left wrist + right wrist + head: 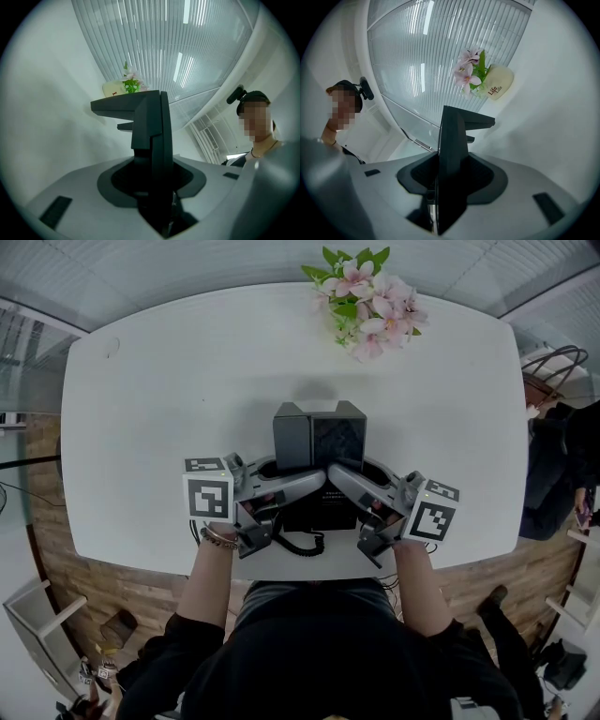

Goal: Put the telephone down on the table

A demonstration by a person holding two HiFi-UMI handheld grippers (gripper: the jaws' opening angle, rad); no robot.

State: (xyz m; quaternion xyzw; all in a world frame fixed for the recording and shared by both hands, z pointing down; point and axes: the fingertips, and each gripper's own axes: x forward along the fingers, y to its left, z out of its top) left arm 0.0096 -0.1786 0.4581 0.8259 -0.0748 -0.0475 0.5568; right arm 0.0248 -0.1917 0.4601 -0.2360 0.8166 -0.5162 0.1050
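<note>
As the head view looks down, table [169, 409]: white, rounded, fills most of the frame. Wood floor [103, 587] shows along its lower edge.
Left tongs [125, 117]: level above the table's near edge, lower centre-left in the head view, nose close to the right pair's at mid-frame. In the left gripper view I read the two dark cross-pieces at the tip as parted, with a pale strip between them. Nothing is gripped.
Right tongs [469, 132]: mirrored pose, lower centre-right in the head view. I get the same reading from the right gripper view: tips parted, nothing between.
Telephone [319, 514]: black, lower centre of the head view, by the table's near edge, beneath both tongs and partly hidden by them. It looks to rest on the table, but I can't confirm contact.
Flowers [366, 296]: pink with green leaves, top centre at the far edge, well apart from the Telephone.
Cord [302, 543]: black coil on the table, just below the Telephone.
</note>
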